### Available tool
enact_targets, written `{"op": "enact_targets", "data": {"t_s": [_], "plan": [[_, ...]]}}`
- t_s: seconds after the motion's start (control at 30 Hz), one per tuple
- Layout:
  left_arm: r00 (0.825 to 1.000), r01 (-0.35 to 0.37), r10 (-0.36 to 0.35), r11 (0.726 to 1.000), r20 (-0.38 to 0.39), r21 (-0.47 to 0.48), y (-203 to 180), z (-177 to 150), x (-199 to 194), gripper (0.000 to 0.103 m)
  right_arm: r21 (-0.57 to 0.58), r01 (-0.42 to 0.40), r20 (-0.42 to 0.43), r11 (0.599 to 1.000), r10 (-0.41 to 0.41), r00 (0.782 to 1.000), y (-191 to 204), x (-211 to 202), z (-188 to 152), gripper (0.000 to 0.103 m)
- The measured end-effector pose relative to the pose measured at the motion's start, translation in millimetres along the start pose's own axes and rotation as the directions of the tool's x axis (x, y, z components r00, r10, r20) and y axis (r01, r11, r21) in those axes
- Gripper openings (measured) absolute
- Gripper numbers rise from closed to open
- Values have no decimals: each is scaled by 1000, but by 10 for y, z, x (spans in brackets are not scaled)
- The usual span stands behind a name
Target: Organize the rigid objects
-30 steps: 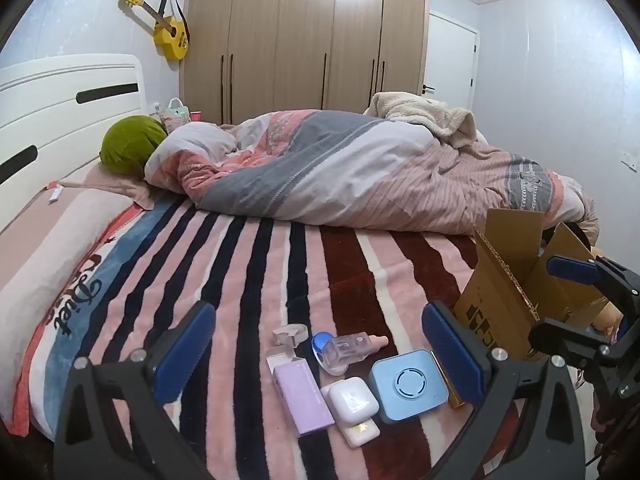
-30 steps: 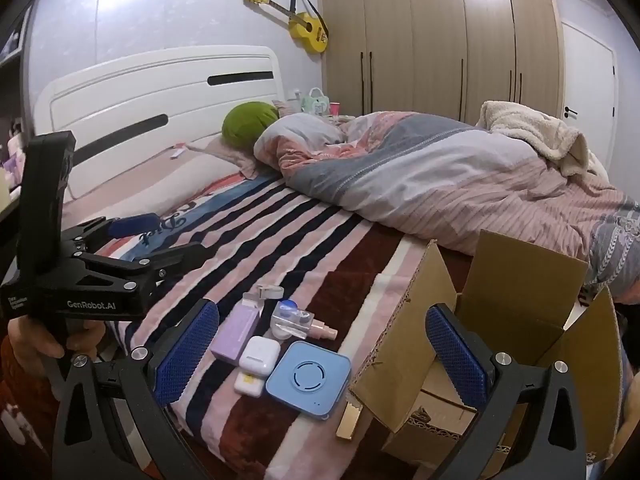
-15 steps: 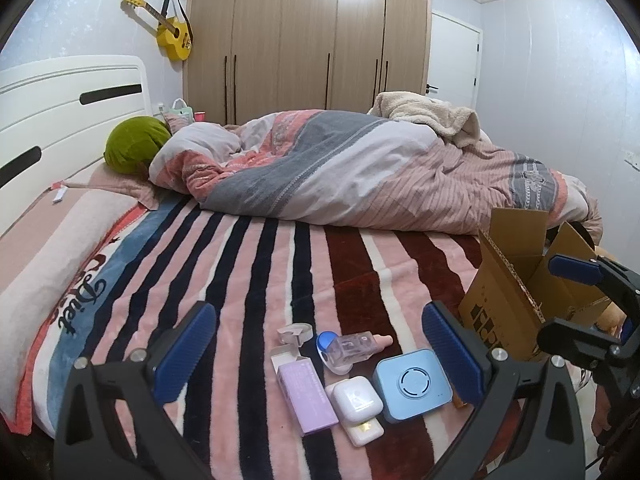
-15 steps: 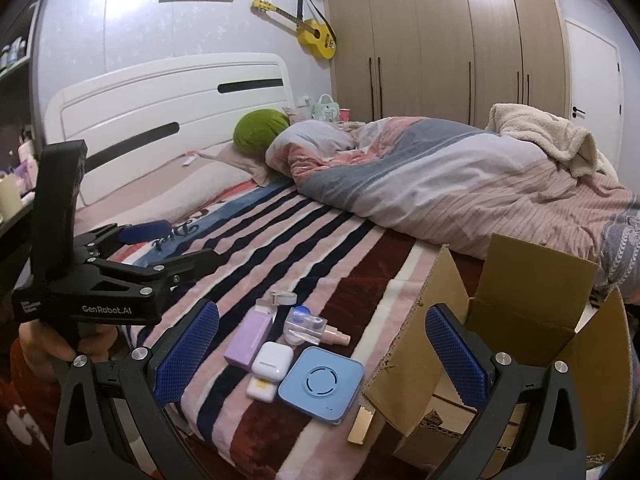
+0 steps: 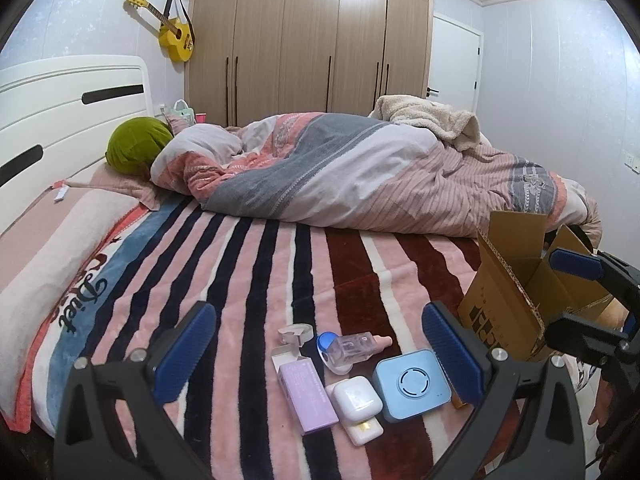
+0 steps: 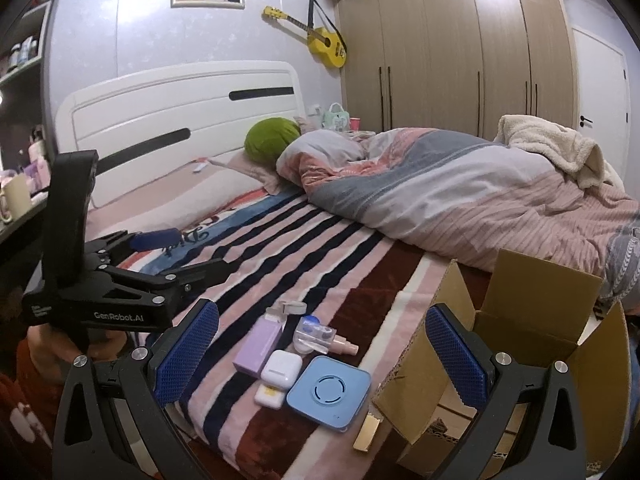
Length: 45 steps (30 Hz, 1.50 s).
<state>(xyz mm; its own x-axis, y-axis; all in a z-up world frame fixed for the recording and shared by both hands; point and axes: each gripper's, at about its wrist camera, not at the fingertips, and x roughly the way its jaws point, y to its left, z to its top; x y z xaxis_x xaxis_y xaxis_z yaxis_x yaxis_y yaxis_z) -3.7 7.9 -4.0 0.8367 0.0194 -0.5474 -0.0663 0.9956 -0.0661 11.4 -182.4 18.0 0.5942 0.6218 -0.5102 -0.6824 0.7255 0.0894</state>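
Small rigid objects lie together on the striped blanket near the bed's front edge: a light blue square device [image 5: 412, 384] [image 6: 329, 390], a white case [image 5: 354, 398] [image 6: 281, 365], a purple box [image 5: 306, 396] [image 6: 258, 342], a clear bottle with a blue cap [image 5: 348, 350] [image 6: 316, 336] and a gold piece [image 6: 366, 434]. An open cardboard box [image 5: 516, 292] [image 6: 528, 344] stands to their right. My left gripper [image 5: 320, 356] is open and empty above them. My right gripper [image 6: 324, 356] is open and empty above them, left of the box.
A rumpled duvet [image 5: 360, 172] and a green pillow [image 5: 136, 148] fill the back of the bed. A white headboard [image 6: 184, 120] stands at the left, a wardrobe [image 5: 308, 44] behind. The left gripper also shows in the right wrist view [image 6: 176, 256].
Both grippers have drawn back and tilted up a little, so the objects sit lower and farther in both views. Both stay open. Nothing on the bed has moved.
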Motion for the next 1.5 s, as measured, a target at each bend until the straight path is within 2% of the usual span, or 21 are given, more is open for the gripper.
{"op": "enact_targets", "data": {"t_s": [0.23, 1.03, 1.27, 1.43, 1.5], "plan": [[1000, -3, 3, 1000, 4, -2, 5, 6, -19, 103, 2, 3, -31, 1000, -3, 1000, -40, 41, 8, 103], [1000, 5, -5, 1000, 4, -5, 33, 37, -69, 103, -4, 53, -36, 999, -53, 998, -66, 46, -27, 103], [1000, 15, -15, 1000, 4, -7, 6, 33, -50, 103, -87, 145, 4, 986, -145, 989, 62, 28, -60, 103], [1000, 25, -25, 999, 15, -19, 103, -9, 5, 103, -105, 59, -41, 993, -64, 997, 187, 128, -78, 103], [1000, 20, -20, 1000, 11, -22, 141, -19, 18, 103, -134, 73, -28, 988, -78, 997, 289, 136, -85, 103]]}}
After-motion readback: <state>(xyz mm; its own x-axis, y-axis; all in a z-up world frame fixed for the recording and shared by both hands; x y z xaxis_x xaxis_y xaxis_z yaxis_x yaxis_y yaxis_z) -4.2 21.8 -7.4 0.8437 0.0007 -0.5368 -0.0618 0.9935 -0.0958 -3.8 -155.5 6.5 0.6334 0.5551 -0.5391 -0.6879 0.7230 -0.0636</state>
